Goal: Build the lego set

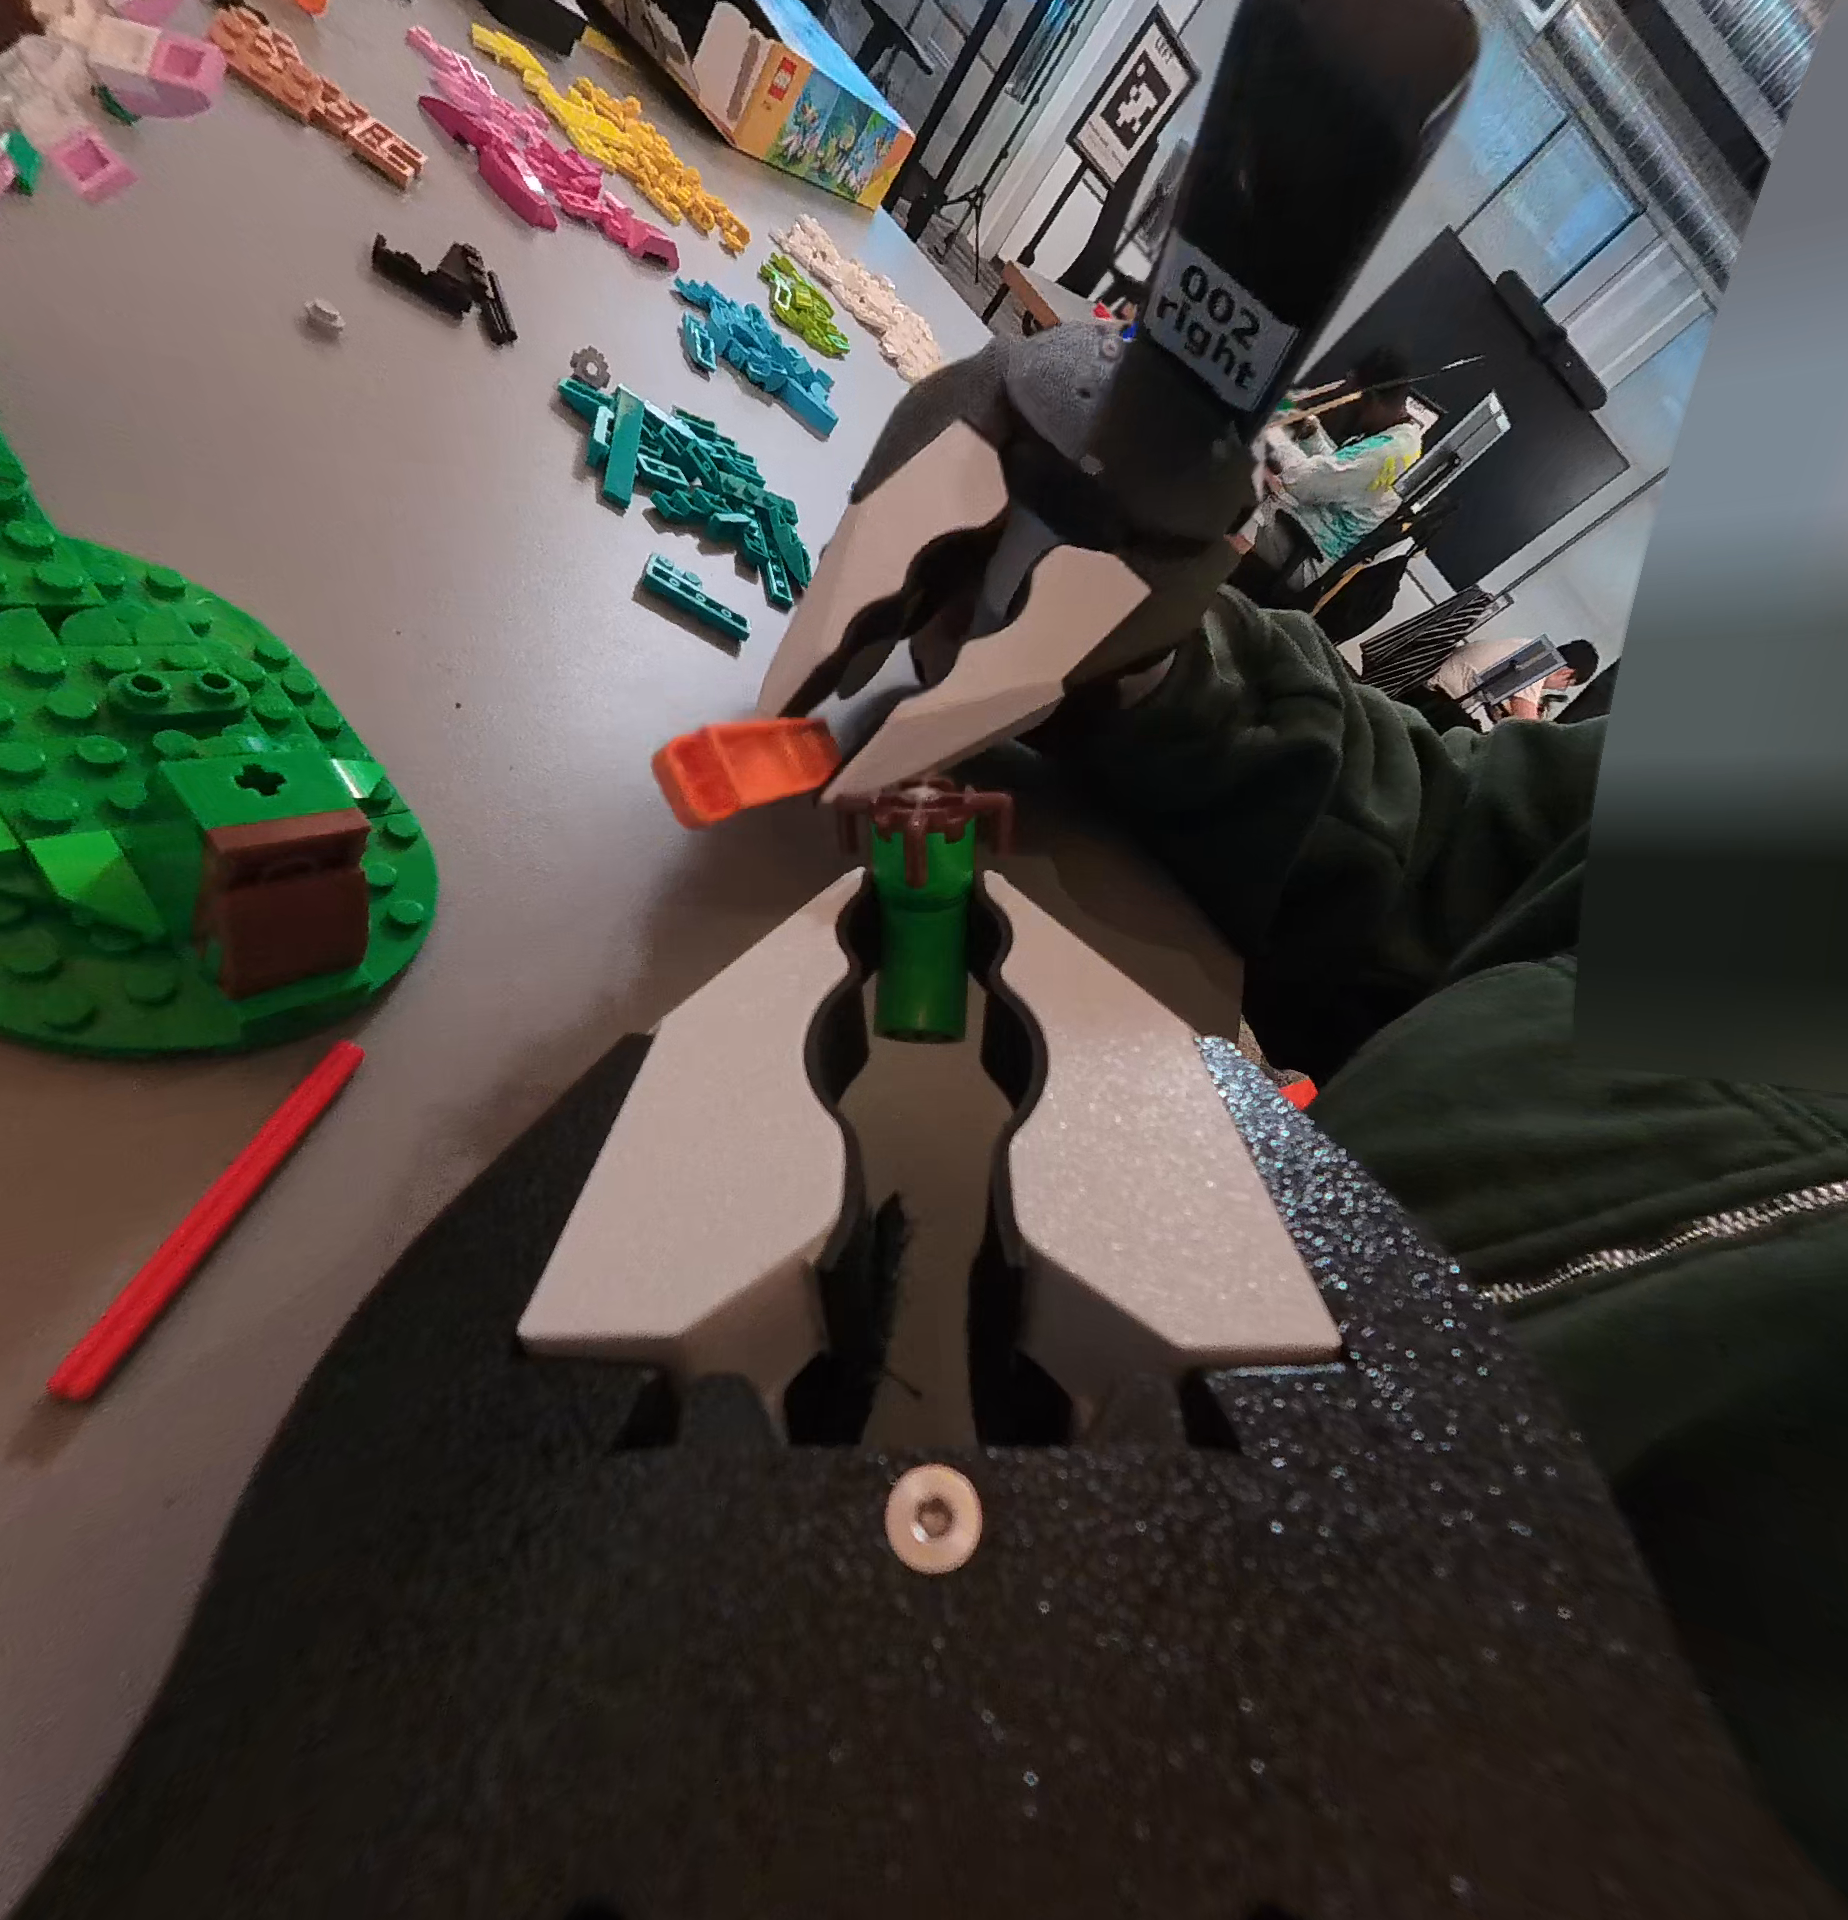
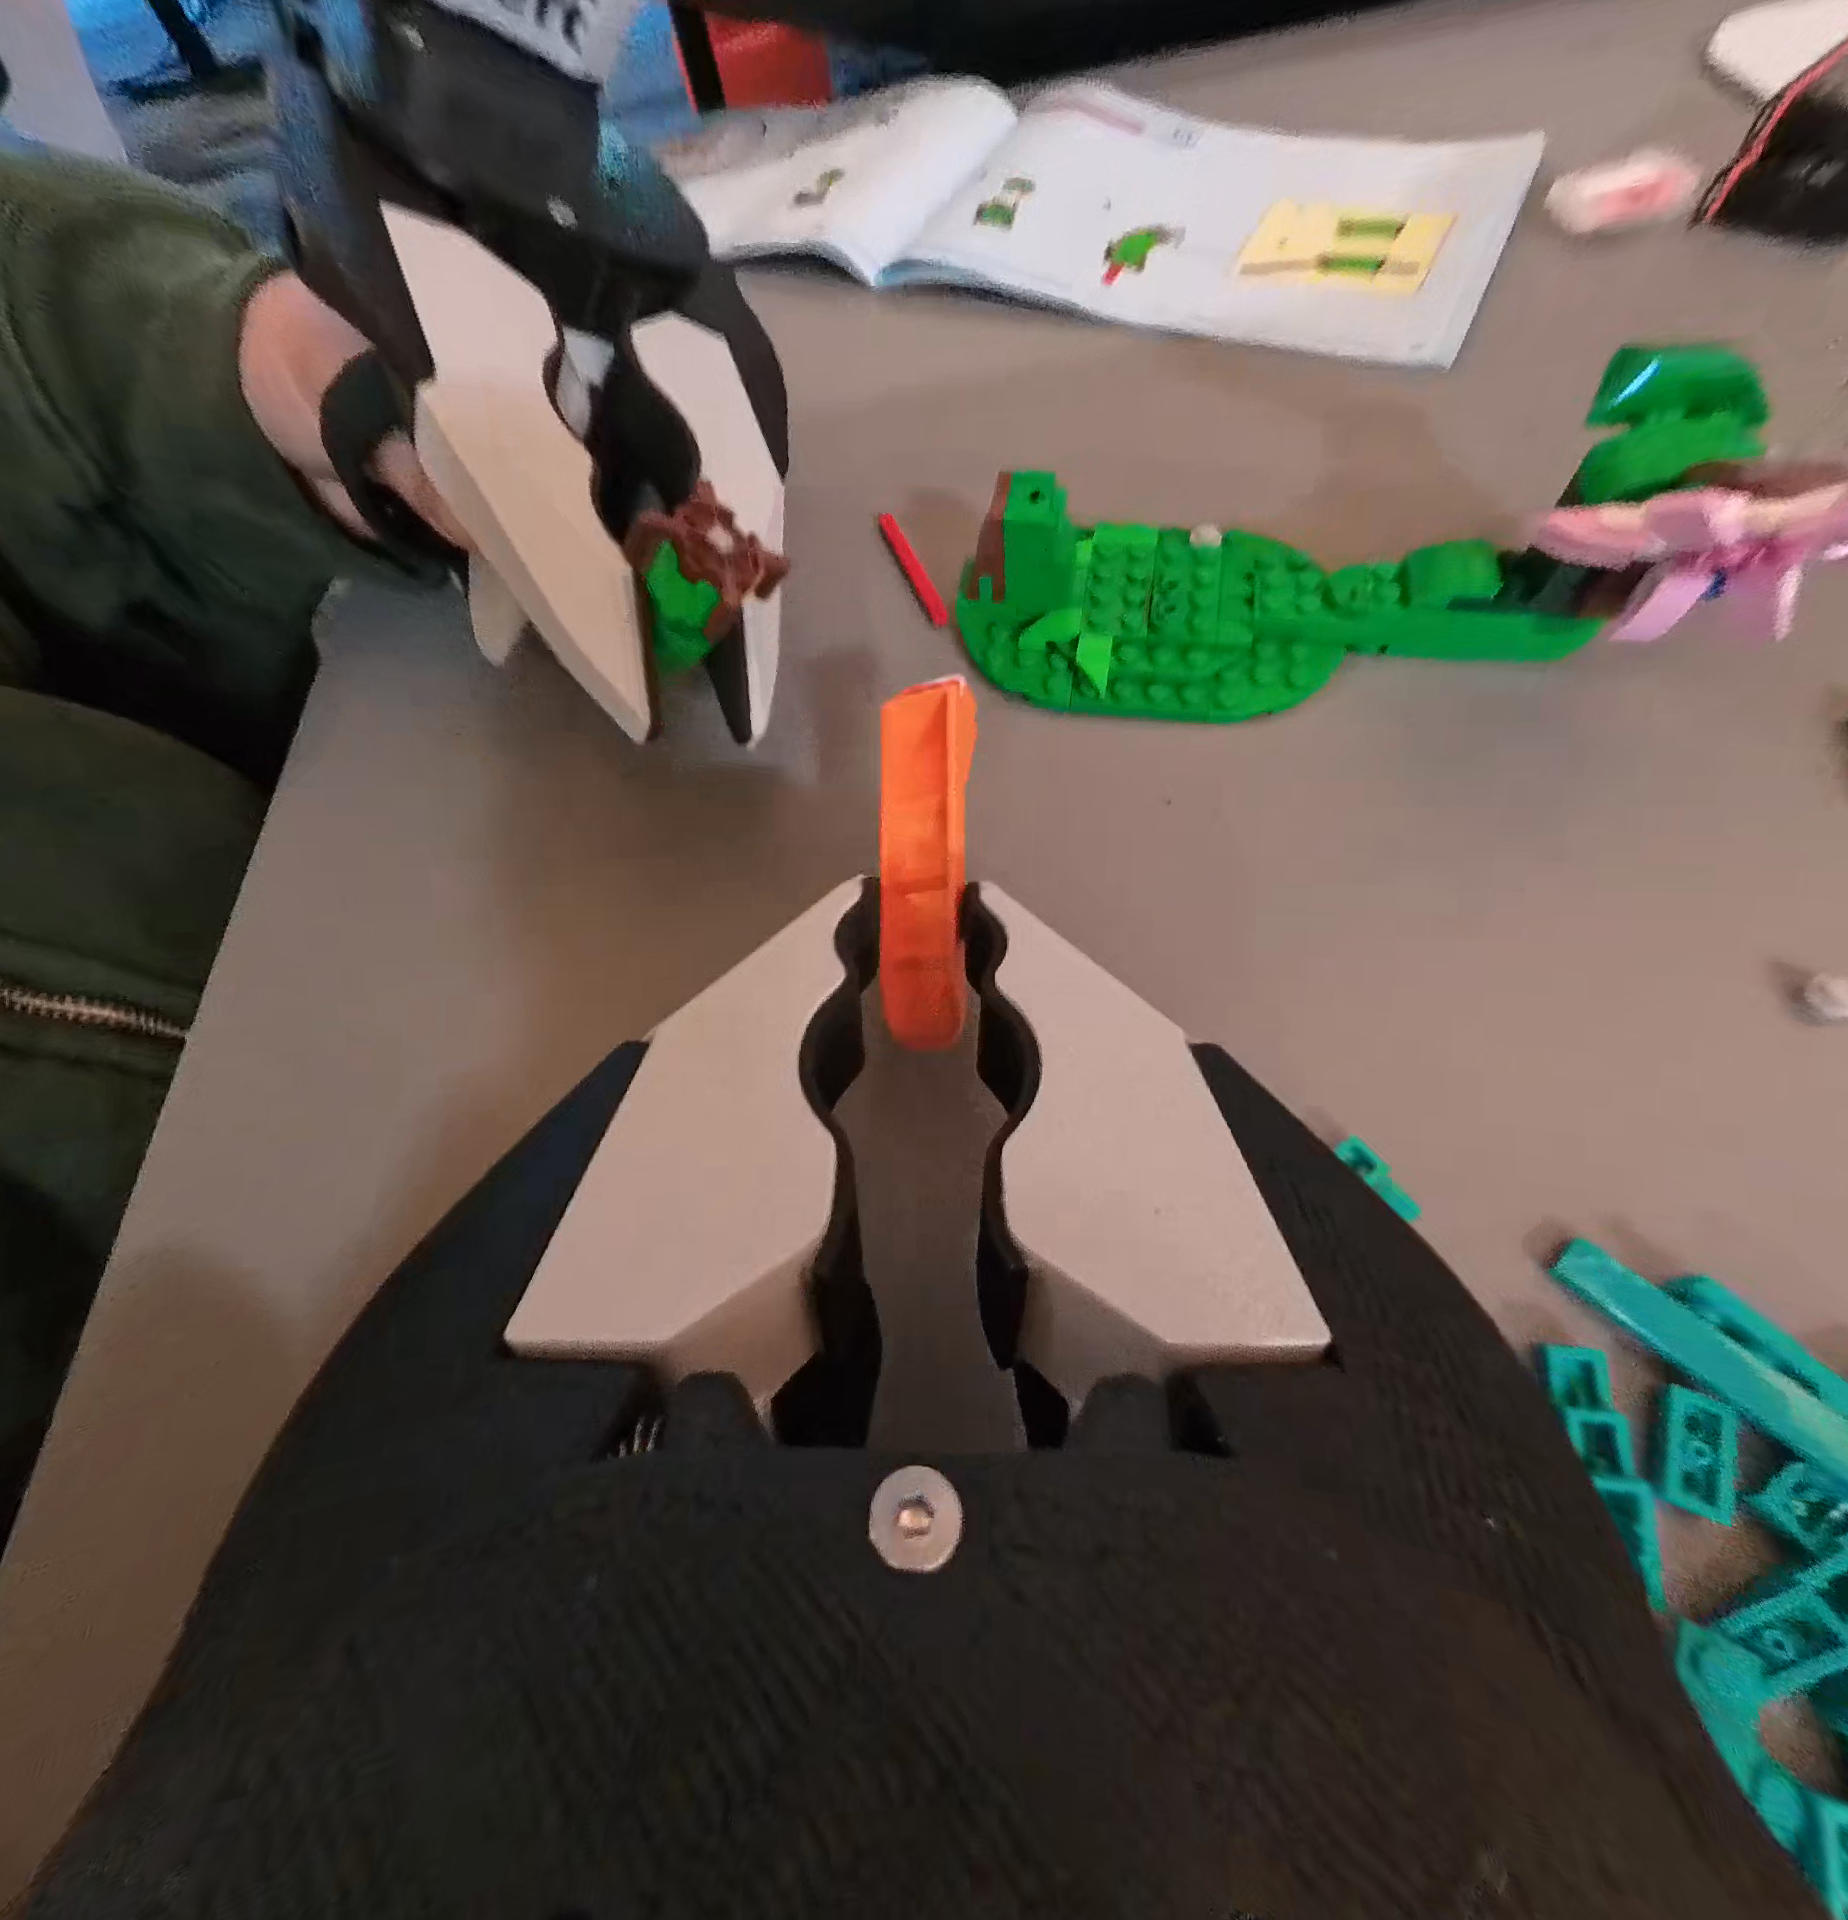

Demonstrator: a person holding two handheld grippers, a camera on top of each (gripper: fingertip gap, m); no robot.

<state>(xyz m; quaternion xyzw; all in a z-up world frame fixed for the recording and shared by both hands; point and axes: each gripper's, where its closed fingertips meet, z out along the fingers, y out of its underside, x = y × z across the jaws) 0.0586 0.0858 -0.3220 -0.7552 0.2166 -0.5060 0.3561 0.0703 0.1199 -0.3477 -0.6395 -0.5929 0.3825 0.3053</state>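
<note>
The left tool [image 1: 920, 883] is closed on a short green stem [image 1: 918, 956] capped by a brown spoked piece [image 1: 925, 810], held upright, likely so the cap stays reachable. The right tool [image 2: 922, 894] is clamped on an orange brick separator [image 2: 925, 862], its free end just beside the cap, apparently ready to pry. The green base build [image 1: 120, 779] sits on the grey desk [image 1: 380, 499], with a red rod [image 1: 208, 1216] near it. Only the left view shows sorted colour piles; only the right shows the open instruction booklet [image 2: 1107, 218].
</note>
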